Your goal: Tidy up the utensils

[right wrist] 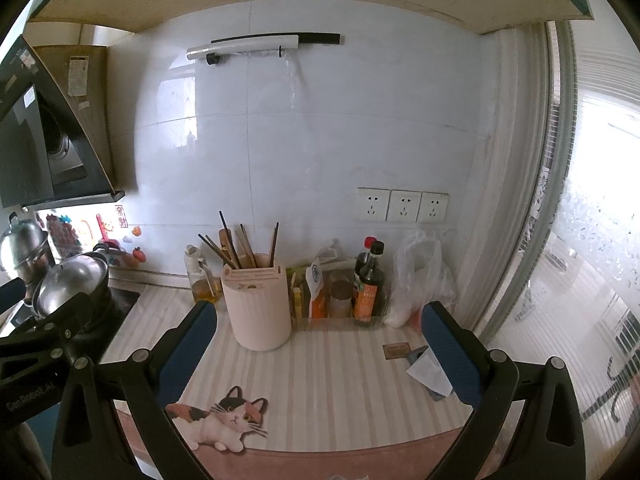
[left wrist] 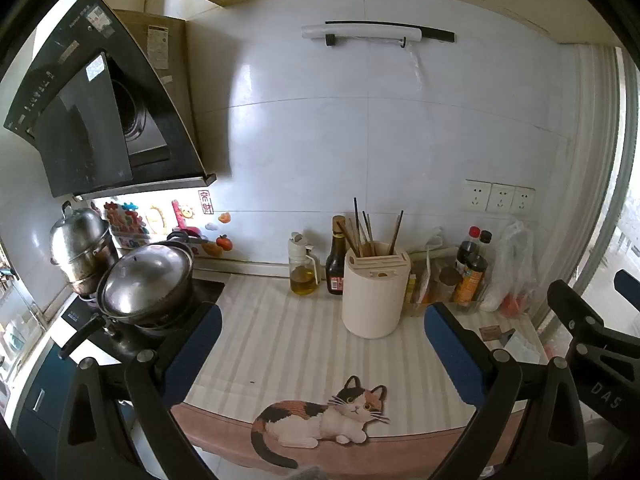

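Both grippers, left (left wrist: 322,354) and right (right wrist: 318,350), spread empty; I see chopsticks (right wrist: 240,246) upright in holder (right wrist: 258,304) ahead, nearer my right.

left gripper (right wrist: 36,360): "GenRobot.AI" | right gripper (left wrist: 600,344): "DAS"
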